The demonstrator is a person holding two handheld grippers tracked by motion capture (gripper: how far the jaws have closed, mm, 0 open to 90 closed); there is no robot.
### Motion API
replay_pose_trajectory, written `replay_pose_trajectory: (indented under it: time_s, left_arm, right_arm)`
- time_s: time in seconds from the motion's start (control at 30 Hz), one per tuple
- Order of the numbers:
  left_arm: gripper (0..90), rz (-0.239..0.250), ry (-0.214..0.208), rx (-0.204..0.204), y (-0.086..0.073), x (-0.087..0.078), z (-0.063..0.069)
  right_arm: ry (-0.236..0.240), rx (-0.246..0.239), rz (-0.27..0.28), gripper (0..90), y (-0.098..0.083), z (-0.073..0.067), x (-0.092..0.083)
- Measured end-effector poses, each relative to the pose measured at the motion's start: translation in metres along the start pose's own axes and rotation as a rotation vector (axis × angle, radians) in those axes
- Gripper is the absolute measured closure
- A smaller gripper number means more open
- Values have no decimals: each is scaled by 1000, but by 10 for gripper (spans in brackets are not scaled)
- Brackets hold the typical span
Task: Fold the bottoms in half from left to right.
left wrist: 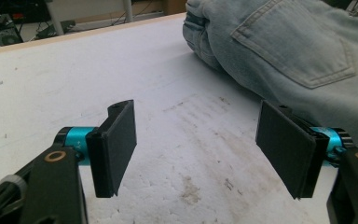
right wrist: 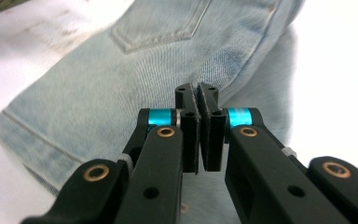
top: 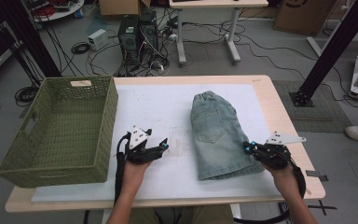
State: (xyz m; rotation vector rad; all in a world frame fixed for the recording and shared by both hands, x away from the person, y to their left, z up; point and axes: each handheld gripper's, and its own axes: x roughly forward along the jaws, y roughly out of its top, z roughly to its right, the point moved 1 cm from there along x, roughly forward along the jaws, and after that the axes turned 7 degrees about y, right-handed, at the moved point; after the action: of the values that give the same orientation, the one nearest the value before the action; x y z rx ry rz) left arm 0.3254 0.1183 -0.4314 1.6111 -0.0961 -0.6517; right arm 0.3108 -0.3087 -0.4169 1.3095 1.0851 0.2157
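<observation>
Flat on the white mat [top: 168,107], right of the middle, lie the folded shorts [top: 219,135], waistband away from the person, with the green basket [top: 60,130] well apart at the table's left. At their right hem edge, the right gripper [right wrist: 199,100] has its jaws pressed together; whether any denim is pinched between the pads cannot be told. Just left of the shorts, the left gripper [left wrist: 196,149] hovers over bare mat, jaws wide apart with nothing between them.

Setting: a robotics or data-collection lab. Indicators: desktop computer towers [top: 137,35] on the bare floor at far centre, loose cables [top: 98,58] tangled around them, black aluminium frame struts [top: 334,46] at far left and right, cardboard boxes [top: 303,14] along the far wall, and a height-adjustable desk [top: 205,28].
</observation>
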Motion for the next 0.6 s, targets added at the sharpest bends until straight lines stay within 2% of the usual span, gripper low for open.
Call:
replay_pose_trajectory:
  time_s: [0.13, 0.23, 0.47, 0.6]
  left_arm:
    - [289, 3, 0, -9, -1, 0, 1]
    - [289, 1, -1, -5, -1, 0, 2]
    - [289, 2, -3, -9, -1, 1, 3]
    - [289, 0, 0, -8, -2, 0, 2]
  right_arm:
    - [-47, 3, -7, 887, 4, 6, -17]
    - [-75, 3, -26, 887, 2, 9, -23]
    - [-145, -31, -162, 885, -13, 15, -8]
    - [-155, -21, -194, 882, -23, 19, 0]
